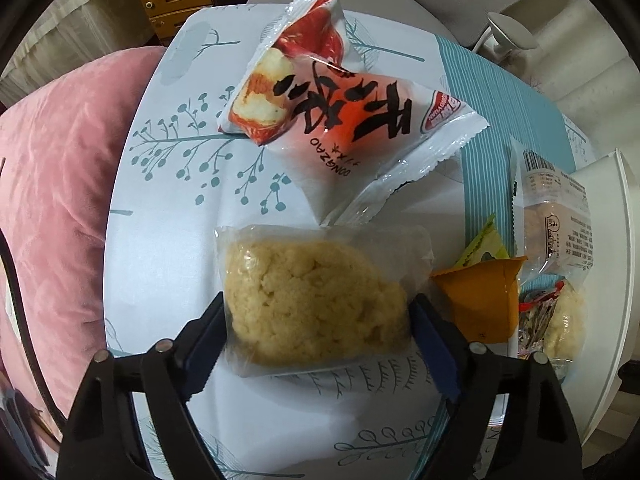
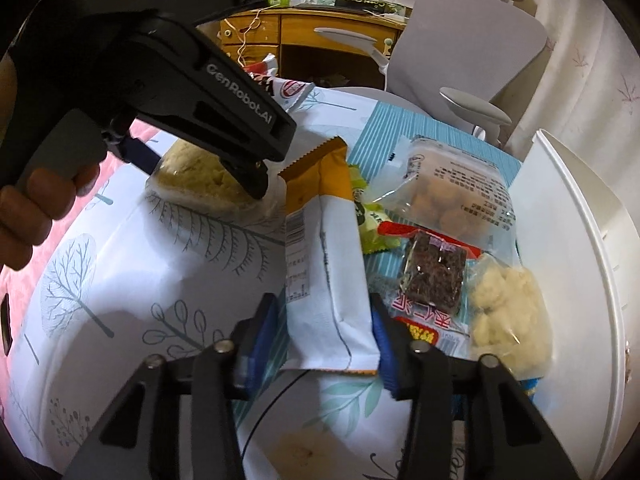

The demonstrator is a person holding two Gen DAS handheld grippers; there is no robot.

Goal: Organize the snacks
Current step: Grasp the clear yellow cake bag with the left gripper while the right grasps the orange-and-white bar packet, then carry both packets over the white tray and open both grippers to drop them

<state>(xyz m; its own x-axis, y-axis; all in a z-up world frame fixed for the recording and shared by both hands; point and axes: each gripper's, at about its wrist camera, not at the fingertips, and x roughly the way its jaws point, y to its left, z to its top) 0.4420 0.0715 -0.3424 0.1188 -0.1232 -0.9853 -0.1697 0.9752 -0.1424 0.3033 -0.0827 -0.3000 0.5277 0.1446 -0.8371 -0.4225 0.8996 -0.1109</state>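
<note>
Two hand-held grippers over snacks on the tabletop (image 1: 168,240)

The left hand-held gripper (image 1: 316,312), marked "GenRobot.AI", points straight down, its pads set against a clear-wrapped crumbly cake (image 1: 312,300); just beyond lies a red-and-white packet (image 1: 340,112) reading "ONGZAO". The right hand-held gripper (image 2: 328,320) slants downward, narrowed onto a white-and-orange packet (image 2: 328,264) lying between its fingers; a dark snack bar (image 2: 434,272) sits beside it.

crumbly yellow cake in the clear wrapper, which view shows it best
The left wrist view: the crumbly yellow cake lies whole and central, between the left gripper's blue pads. In the right wrist view only part of it shows, at the far left, behind that gripper's black body.
</note>
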